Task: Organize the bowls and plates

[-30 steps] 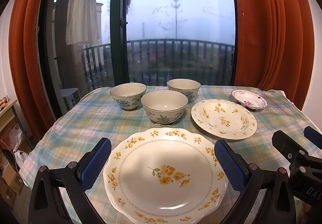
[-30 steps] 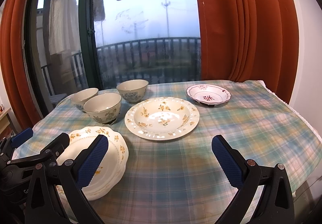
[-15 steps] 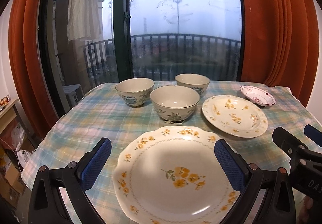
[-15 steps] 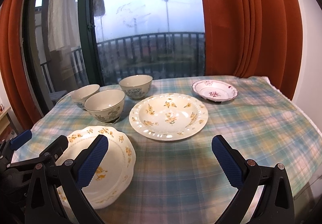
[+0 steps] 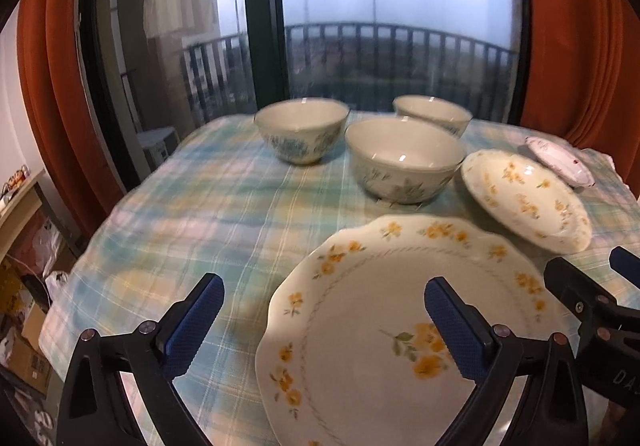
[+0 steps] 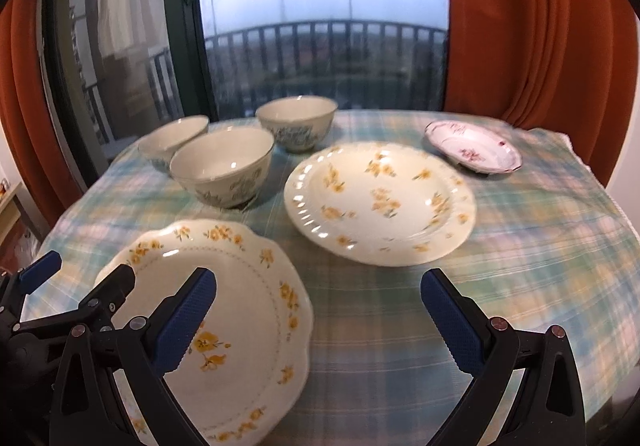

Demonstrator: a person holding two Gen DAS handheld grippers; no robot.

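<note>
A large scalloped plate point(image 5: 384, 318) point(image 6: 236, 310) with yellow flowers lies at the table's near edge. Behind it sit three cream bowls: the nearest bowl point(image 5: 402, 159) point(image 6: 222, 165), a left bowl point(image 5: 301, 129) point(image 6: 172, 137) and a far bowl point(image 5: 432, 117) point(image 6: 296, 119). A deep yellow-flowered plate point(image 5: 524, 197) point(image 6: 380, 201) and a small pink-flowered dish point(image 5: 558, 161) point(image 6: 474, 145) lie to the right. My left gripper point(image 5: 320, 322) point(image 6: 80, 282) is open, hovering over the scalloped plate's left rim. My right gripper point(image 6: 318, 320) point(image 5: 592, 282) is open above the cloth, right of that plate.
A checked green-and-yellow cloth point(image 6: 520, 246) covers the table. Orange curtains point(image 6: 520, 25) frame a balcony window point(image 5: 380, 25) behind it. Boxes and clutter point(image 5: 20, 286) sit on the floor off the table's left edge.
Both grippers moved forward toward the dishes, which now look larger. The left view swung left, so the scalloped plate sits under its right finger. Both stay open.
</note>
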